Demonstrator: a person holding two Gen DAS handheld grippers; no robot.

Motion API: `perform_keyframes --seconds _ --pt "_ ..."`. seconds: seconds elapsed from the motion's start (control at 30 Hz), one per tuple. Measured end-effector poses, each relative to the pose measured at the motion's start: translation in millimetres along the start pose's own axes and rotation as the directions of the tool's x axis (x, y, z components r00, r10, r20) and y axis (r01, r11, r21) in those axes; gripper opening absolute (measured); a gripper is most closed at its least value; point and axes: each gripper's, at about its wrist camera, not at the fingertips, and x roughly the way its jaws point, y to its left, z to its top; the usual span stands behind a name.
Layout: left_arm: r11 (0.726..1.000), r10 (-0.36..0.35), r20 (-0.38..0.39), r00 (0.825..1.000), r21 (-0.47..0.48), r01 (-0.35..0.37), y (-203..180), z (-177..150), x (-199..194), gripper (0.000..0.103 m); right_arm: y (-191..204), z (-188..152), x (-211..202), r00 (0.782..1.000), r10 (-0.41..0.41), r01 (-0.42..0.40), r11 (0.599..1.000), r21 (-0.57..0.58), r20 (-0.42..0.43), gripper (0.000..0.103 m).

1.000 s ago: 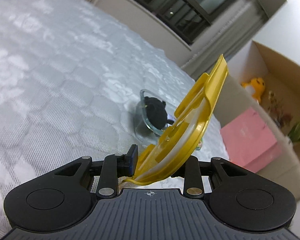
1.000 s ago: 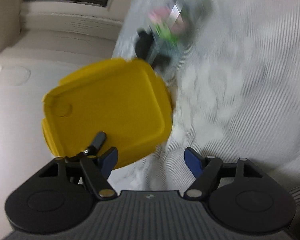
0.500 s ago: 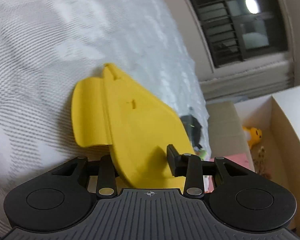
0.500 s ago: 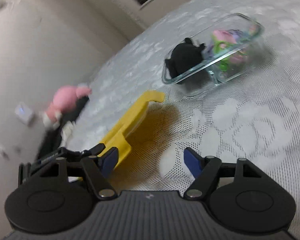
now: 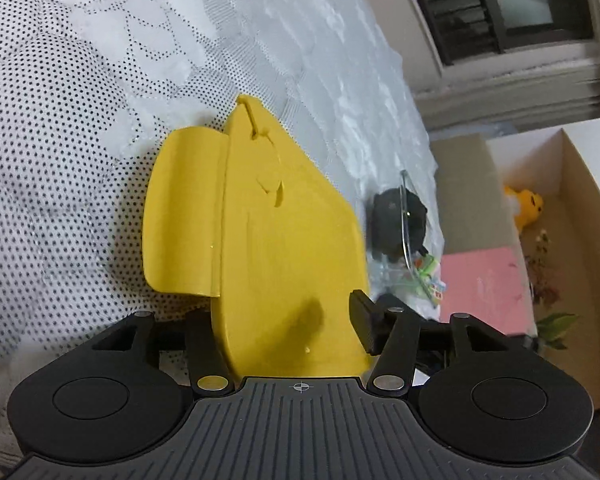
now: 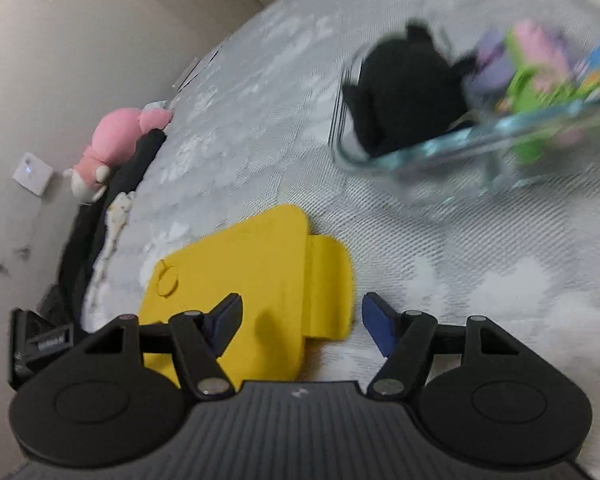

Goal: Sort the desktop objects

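A yellow plastic lid lies flat on the white patterned bedspread. My left gripper is open, its jaws wide on either side of the lid; the left finger is hidden behind the lid. In the right wrist view the lid lies just ahead of my right gripper, which is open and empty above it. A clear glass container holds a black plush toy and colourful small items. It also shows in the left wrist view.
A pink plush toy and dark clothing lie at the bed's edge by the wall. A cardboard box beside the bed holds a yellow toy and a pink sheet.
The left gripper carried the lid down from tilted in the air onto the bed and opened its jaws. The right gripper swung closer to the lid and glass container.
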Motion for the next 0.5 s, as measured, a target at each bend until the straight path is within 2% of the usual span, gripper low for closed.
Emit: perform_keyframes --seconds 0.07,0.13,0.2,0.27,0.37,0.4,0.5 --pt "1.000 -0.007 -0.005 1.000 -0.021 0.006 5.1 2.7 -0.5 0.057 -1.7 0.8 5.8 0.999 0.043 -0.043 0.999 0.023 0.000 0.079" --pt "1.000 -0.009 -0.007 1.000 -0.027 0.009 7.9 2.8 0.1 0.057 -0.9 1.1 9.2 0.998 0.069 -0.069 0.997 0.047 0.010 0.084" --pt "1.000 0.004 0.006 1.000 -0.010 -0.003 4.5 -0.8 -0.5 0.057 1.4 0.3 9.4 0.998 0.054 -0.055 0.998 0.042 0.019 0.082" --pt "0.999 0.039 0.032 0.999 0.020 -0.040 -2.8 -5.1 -1.9 0.059 3.2 -6.2 1.7 0.999 0.033 -0.034 0.999 0.031 0.029 0.076" --pt "0.995 0.078 0.069 0.995 0.060 -0.082 -13.5 -11.9 -4.2 0.069 -5.0 -23.4 -15.1 0.997 0.080 -0.080 0.996 0.039 0.020 0.076" --pt "0.994 0.080 0.077 0.994 0.068 -0.085 -15.6 -12.9 -5.1 0.071 -11.8 -28.8 -18.9 0.994 0.107 -0.107 0.991 0.074 0.011 0.076" --pt "0.992 0.091 0.101 0.991 0.078 -0.099 -19.5 -16.5 -4.5 0.072 -29.4 -43.0 -27.3 0.978 0.207 -0.202 0.963 0.180 -0.006 0.076"
